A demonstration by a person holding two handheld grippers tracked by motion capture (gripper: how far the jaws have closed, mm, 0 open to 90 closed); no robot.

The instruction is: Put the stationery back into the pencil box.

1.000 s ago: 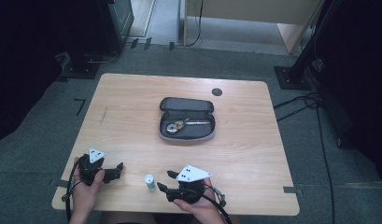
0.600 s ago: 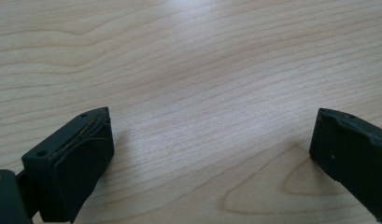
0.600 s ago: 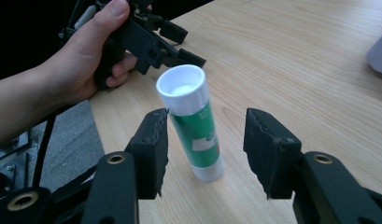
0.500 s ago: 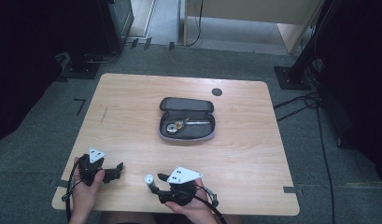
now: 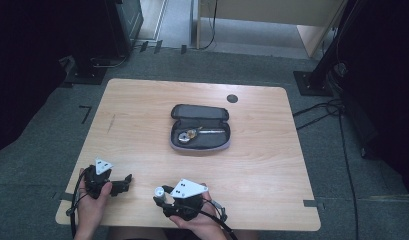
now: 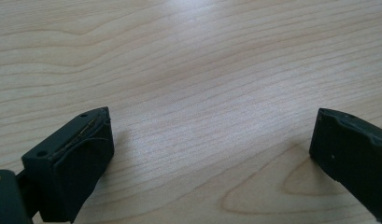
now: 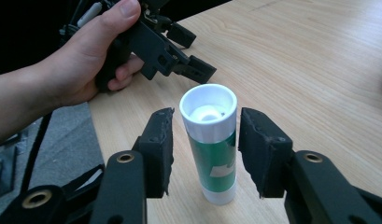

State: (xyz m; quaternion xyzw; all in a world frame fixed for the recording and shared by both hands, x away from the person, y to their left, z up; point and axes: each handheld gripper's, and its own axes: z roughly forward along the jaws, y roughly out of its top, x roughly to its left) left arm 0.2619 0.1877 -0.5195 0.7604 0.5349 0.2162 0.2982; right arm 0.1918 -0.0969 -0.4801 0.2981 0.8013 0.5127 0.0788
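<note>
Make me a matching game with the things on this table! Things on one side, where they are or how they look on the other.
Things:
1. glue stick
2. pencil case
3. left gripper
4. right gripper

Descriptions:
A. lying unzipped mid-table
B. open over bare wood
C. standing upright, green with a white cap
D. jaws either side of the stick, not yet pressing

Pairs: 1-C, 2-A, 3-B, 4-D

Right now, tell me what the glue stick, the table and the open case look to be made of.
Glue stick: likely smooth plastic, from its glossy green body and white ends. Table: light wood or wood-look laminate, matt, with plain grain lines; which one cannot be told. Open case: seemingly soft fabric with a zip-like edge, its shell dark and dull. It holds something shiny, perhaps metal, too small to tell.
</note>
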